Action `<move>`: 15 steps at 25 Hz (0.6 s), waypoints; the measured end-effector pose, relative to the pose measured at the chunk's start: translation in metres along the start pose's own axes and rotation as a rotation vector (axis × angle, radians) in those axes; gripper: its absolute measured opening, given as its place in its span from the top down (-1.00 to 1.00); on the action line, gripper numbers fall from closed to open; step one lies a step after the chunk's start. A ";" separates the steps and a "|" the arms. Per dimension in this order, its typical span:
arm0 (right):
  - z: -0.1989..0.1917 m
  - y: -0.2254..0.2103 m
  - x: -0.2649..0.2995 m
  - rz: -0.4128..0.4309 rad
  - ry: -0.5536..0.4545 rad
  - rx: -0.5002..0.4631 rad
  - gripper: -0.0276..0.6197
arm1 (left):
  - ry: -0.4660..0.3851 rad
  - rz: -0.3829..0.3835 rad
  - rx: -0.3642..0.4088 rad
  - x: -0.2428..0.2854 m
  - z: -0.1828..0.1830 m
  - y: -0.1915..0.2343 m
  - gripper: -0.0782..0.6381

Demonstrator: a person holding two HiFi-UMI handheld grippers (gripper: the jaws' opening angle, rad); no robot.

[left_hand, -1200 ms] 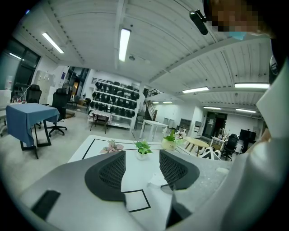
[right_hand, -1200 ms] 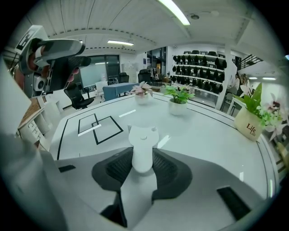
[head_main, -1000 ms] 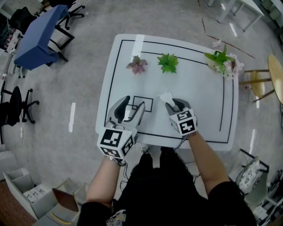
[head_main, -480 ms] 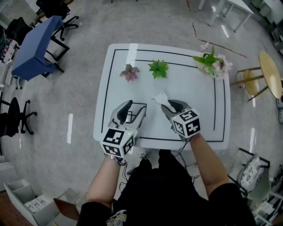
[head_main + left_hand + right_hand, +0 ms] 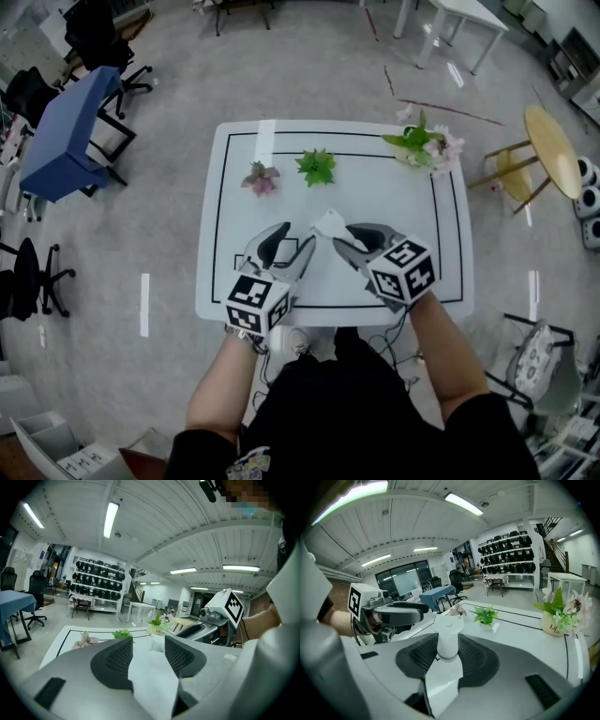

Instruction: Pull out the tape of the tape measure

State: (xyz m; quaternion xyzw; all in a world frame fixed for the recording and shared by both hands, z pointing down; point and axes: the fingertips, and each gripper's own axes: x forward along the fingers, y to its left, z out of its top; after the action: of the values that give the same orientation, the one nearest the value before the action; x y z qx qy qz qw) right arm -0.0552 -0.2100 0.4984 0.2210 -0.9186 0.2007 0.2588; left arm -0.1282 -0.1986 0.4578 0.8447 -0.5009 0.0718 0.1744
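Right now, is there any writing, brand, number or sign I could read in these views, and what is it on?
"Lif": on the white flower pot in the right gripper view; the rest of the word cannot be made out.
Print on the same pot in the left gripper view: too small to read.
Left marker cube and right marker cube: black-and-white square patterns only, no letters or numbers.
Nothing else is readable.

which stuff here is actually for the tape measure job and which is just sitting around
For the job: white tape measure, clamped in the right gripper; left gripper, open and empty.
Just sitting there: pink plant, green plant, potted flowers, all on the table.
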 end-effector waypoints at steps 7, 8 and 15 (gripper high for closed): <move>0.009 0.019 -0.017 0.068 0.009 -0.013 0.50 | 0.009 -0.080 0.035 0.003 0.005 -0.018 0.28; 0.010 0.019 -0.018 0.072 0.010 -0.016 0.50 | 0.013 -0.092 0.038 0.003 0.006 -0.021 0.31; 0.010 0.021 -0.031 0.111 0.016 -0.035 0.50 | 0.016 -0.156 0.051 0.002 0.005 -0.035 0.58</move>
State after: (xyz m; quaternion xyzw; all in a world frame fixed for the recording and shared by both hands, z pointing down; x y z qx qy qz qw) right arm -0.0458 -0.1887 0.4675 0.1636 -0.9308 0.2003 0.2584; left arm -0.0969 -0.1867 0.4463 0.8848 -0.4301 0.0777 0.1617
